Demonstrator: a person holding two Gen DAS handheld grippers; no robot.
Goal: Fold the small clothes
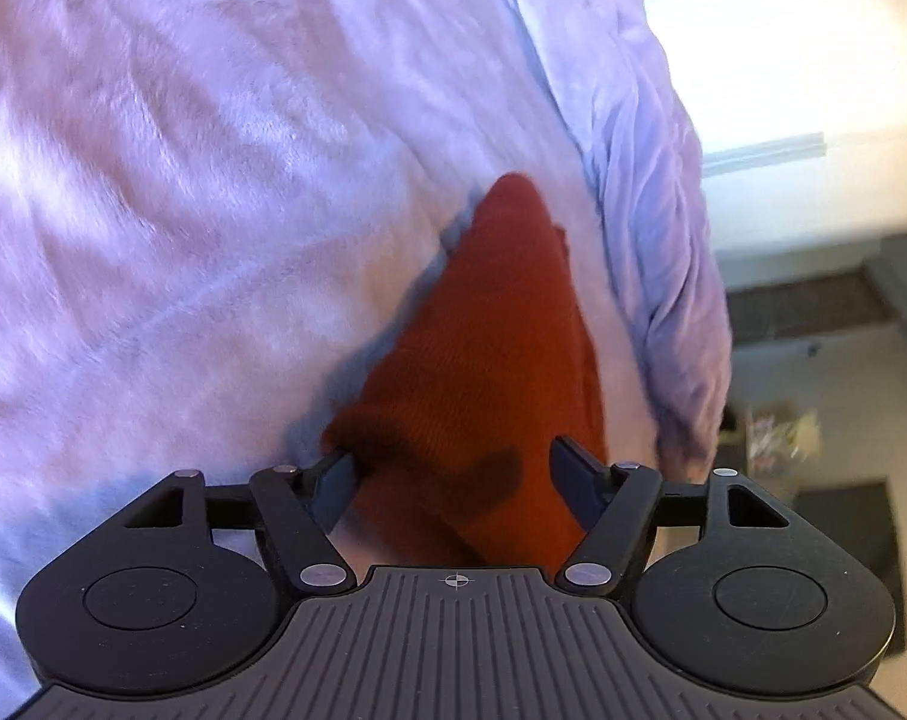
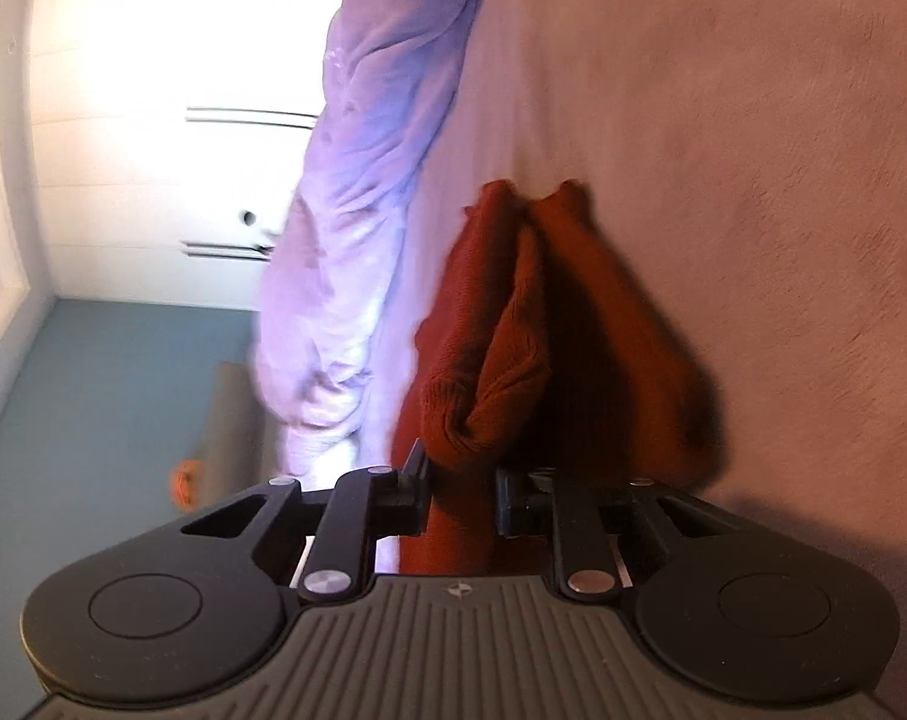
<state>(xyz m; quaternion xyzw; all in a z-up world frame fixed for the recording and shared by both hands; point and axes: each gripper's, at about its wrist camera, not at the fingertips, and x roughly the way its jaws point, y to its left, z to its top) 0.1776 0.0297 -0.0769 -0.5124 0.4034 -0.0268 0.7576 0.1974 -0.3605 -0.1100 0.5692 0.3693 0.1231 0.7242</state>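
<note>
Fuzzy lavender blanket [image 1: 183, 180] covers the bed; the rust-red knit garment [image 1: 483, 360] lies on it. Right gripper [image 2: 459, 495] pinches its bunched edge, left gripper [image 1: 453, 480] jaws spread wide around it. I'd keep tension even so the fold lands flat.

Rust-red knit garment [image 1: 483, 324] (plain) on lilac blanket [image 1: 183, 180].

Bedroom, fleece blanket [image 1: 213, 180], panelled door [image 2: 153, 150]
</note>
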